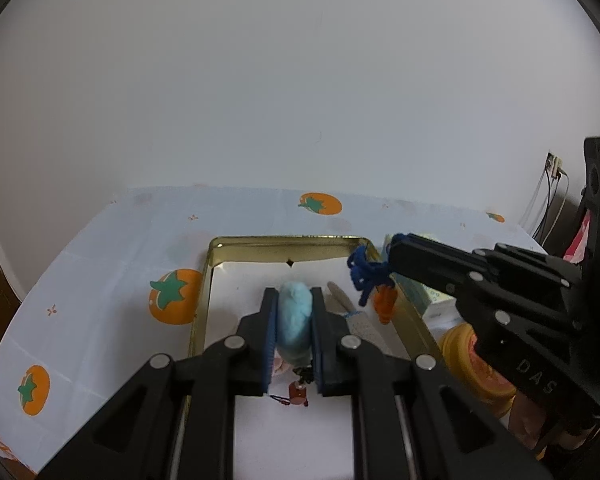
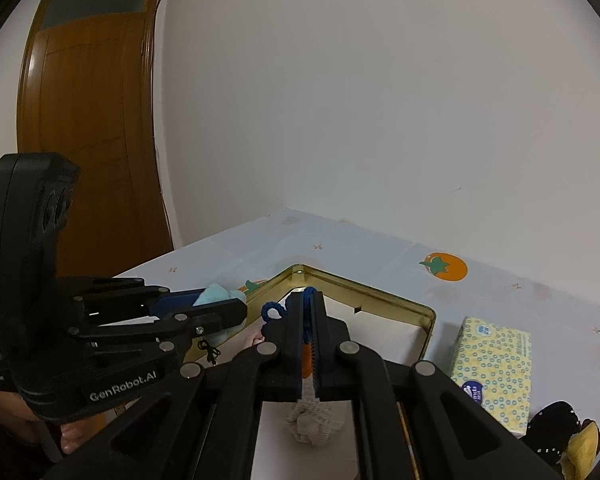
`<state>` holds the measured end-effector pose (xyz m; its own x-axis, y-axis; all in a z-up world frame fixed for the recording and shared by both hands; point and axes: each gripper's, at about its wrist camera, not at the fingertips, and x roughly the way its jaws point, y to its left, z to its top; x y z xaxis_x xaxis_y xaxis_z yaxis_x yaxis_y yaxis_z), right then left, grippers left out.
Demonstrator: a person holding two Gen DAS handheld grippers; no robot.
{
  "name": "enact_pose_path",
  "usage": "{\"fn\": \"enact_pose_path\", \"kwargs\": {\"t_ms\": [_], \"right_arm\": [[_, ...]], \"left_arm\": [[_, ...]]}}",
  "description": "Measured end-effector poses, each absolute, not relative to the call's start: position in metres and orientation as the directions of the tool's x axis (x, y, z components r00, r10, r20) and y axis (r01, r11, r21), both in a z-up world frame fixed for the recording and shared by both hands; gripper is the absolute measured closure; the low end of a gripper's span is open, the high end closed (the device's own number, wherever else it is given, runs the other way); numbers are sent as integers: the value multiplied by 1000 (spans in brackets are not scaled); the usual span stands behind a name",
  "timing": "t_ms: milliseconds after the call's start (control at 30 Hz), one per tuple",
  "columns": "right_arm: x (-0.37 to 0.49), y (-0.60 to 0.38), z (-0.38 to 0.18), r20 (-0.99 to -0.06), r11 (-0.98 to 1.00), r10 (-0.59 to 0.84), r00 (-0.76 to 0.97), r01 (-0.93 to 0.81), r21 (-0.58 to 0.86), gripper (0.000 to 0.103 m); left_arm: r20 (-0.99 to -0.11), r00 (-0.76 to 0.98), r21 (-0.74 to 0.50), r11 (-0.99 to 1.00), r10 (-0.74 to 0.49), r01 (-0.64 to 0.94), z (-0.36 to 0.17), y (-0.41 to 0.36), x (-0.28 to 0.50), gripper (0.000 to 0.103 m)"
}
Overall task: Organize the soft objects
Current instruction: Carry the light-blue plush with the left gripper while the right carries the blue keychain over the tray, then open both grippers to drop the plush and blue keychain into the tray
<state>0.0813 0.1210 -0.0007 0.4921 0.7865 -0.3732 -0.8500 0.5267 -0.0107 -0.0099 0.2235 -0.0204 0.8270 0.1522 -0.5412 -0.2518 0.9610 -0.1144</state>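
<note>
left fingers (image 1: 294, 320) squeezing blue plush (image 1: 296, 320) midway, squishy and light | right fingers (image 2: 308, 340) pinched on knitted carrot (image 1: 384, 300) by its yarn top, floppy | both over tin (image 1: 284, 242)

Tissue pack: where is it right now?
The tissue pack lies on the tomato-print tablecloth just right of the gold tin in the right wrist view, outside it.

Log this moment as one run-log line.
left claw: shut on light-blue plush | right claw: shut on blue-yarn orange toy | both over gold tin
</note>
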Motion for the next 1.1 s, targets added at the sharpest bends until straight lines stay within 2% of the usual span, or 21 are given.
{"fn": "enact_pose_path", "kwargs": {"t_ms": [433,967,1067,1100], "right_arm": [[94,128,-17,-446,545,762,470,-837,48,99],[92,143,-40,-518,511,743,424,-859,31,99],[90,146,-43,-534,496,740,409,-868,23,99],[88,146,-44,-532,504,733,425,-864,5,99]], "left_arm": [[-581,805,-138,959,124,-248,-34,234,-4,90],[-610,781,-153,945,139,-288,-51,246,-9,90],[-610,778,-149,942,151,-300,-52,247,-9,84],[-610,777,-148,941,156,-305,-52,247,-10,78]]}}
